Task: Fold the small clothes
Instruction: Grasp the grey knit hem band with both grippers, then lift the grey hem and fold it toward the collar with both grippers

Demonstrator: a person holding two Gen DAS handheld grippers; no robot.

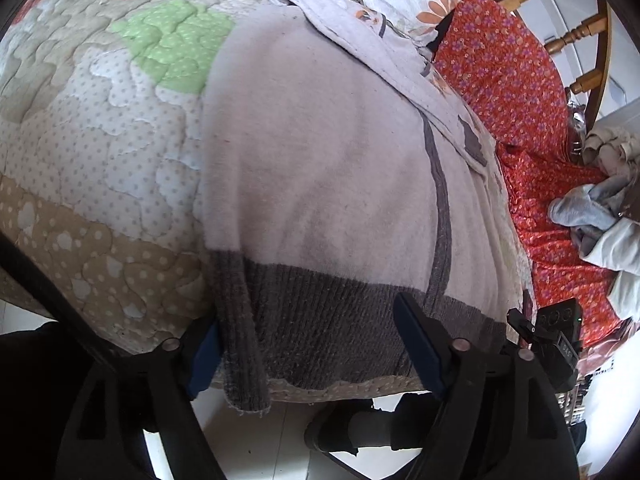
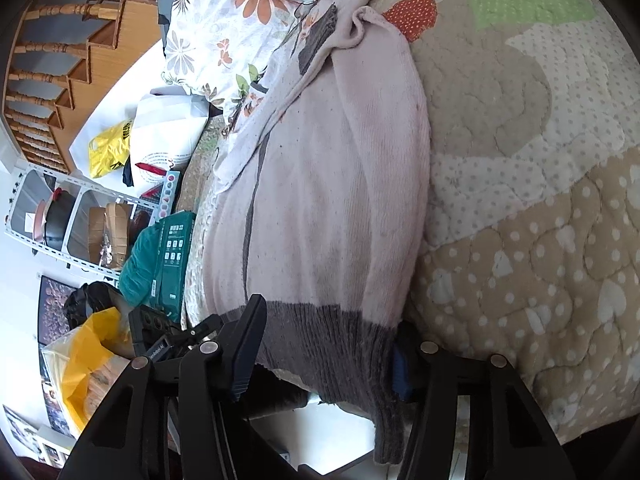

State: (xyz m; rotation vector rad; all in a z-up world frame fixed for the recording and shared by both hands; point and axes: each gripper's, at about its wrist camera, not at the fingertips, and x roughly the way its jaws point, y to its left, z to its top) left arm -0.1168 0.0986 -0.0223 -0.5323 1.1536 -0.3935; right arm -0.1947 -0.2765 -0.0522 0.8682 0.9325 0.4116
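A small pale pink knit sweater with a dark grey ribbed hem lies flat on a patchwork quilt. Its hem hangs at the quilt's near edge. My left gripper is open, one finger on each side of the hem, and holds nothing. In the right wrist view the same sweater and its grey hem fill the middle. My right gripper is open too, its fingers straddling the hem. The other gripper's body shows at the left.
A red floral cloth with a heap of loose clothes lies right of the sweater. A flowered pillow sits at the far end. Boxes, yellow bags, a shelf and a wooden stair rail stand beside the bed.
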